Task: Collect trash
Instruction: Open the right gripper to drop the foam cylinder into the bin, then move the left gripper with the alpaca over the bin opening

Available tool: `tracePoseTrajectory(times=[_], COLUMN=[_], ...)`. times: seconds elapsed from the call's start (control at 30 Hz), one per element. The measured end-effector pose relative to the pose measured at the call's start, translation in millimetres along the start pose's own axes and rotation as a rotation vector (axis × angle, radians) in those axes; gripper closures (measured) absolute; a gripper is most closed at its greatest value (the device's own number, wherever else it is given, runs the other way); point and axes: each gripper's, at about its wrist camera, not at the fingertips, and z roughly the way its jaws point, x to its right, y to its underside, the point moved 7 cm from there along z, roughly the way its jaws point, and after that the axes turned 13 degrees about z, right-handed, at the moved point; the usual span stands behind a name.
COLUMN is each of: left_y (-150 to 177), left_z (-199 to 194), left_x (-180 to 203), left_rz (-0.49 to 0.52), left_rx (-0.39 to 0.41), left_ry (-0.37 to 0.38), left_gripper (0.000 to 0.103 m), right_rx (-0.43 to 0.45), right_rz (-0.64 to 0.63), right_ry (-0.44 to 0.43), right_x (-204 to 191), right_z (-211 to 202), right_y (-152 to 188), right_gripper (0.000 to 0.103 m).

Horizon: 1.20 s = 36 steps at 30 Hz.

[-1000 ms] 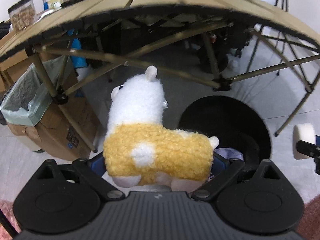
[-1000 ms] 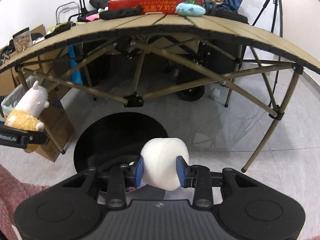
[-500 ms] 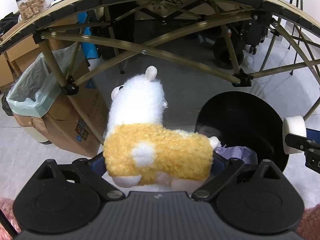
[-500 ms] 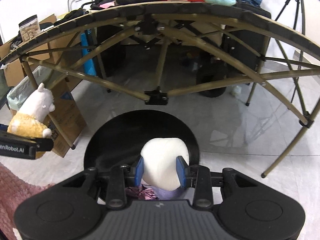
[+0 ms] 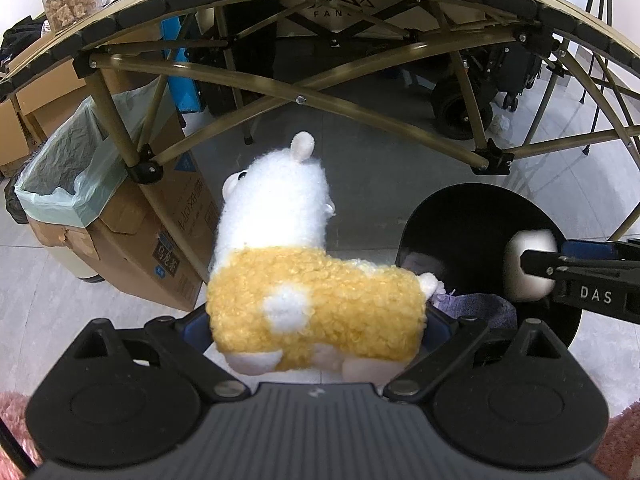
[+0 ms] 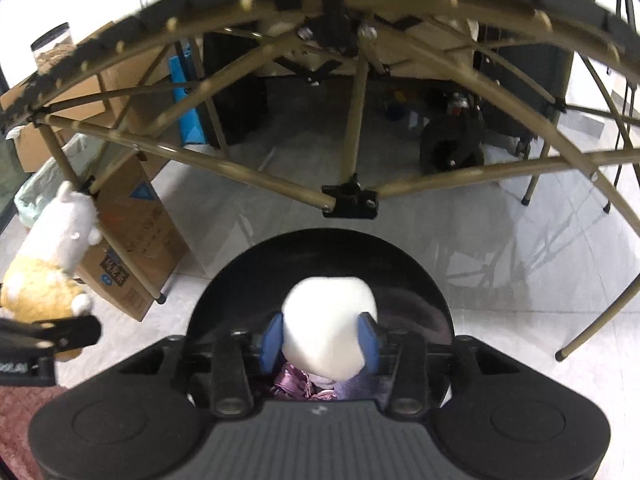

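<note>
My left gripper (image 5: pixel 316 320) is shut on a white and yellow plush alpaca (image 5: pixel 304 280), held above the floor just left of a round black bin (image 5: pixel 472 216). My right gripper (image 6: pixel 320 338) is shut on a white foam roll (image 6: pixel 330 332) and holds it over the black bin (image 6: pixel 320 256). Purple cloth and shiny wrappers (image 6: pixel 304 386) lie inside the bin. The foam roll (image 5: pixel 528 264) and the right gripper show at the right of the left wrist view. The alpaca (image 6: pixel 52 268) shows at the left of the right wrist view.
A folding table with a tan crossed frame (image 5: pixel 320 100) spans overhead. A cardboard box lined with a green bag (image 5: pixel 72 172) stands at the left beside other cartons (image 6: pixel 132 240). Pink rug (image 5: pixel 12 420) lies at the near corners. A wheeled black cart (image 6: pixel 452 144) stands beyond the table.
Both grippers have dropped lower and moved forward. The right gripper with the foam roll has come over the black bin, and the bin sits closer in both views.
</note>
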Motion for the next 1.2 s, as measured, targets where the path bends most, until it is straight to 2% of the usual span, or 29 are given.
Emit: tracePoseTrajectory(times=[0.03,0.07,0.1,0.2,0.83,1.2], left_y=[-0.1,-0.2,-0.2,-0.5,-2.2,-13.0], left_z=[0.1,0.1,0.4,0.6,2.7,6.0], left_x=[0.2,0.6,0.7,1.7,9.0,39.6], left_rz=[0.0,0.0,0.001,0.006,0.036,0.101], left_rx=[-0.001,-0.002,-0.003,-0.003,0.0,0.006], left_ry=[0.002,0.002,0.004,0.005,0.009,0.027], left_gripper=[0.005,0.005,0.005,0.005,0.005,0.005], right_rx=[-0.005,-0.01,-0.01,-0.013,0.006,0.044], right_rz=[0.005,0.008,0.01,0.022,-0.014,0.017], right_ry=[0.014,0.027,0.036,0.056,0.119,0.163], right_x=[2.9,5.4,7.4,11.8,25.7,49.4], right_z=[1.9,3.3,3.6,5.8,-0.9,-20.5], right_y=[0.5,1.9,2.1,2.9,2.2,-9.3], right_gripper=[0.028,0.01,0.005,0.0,0.0,0.0])
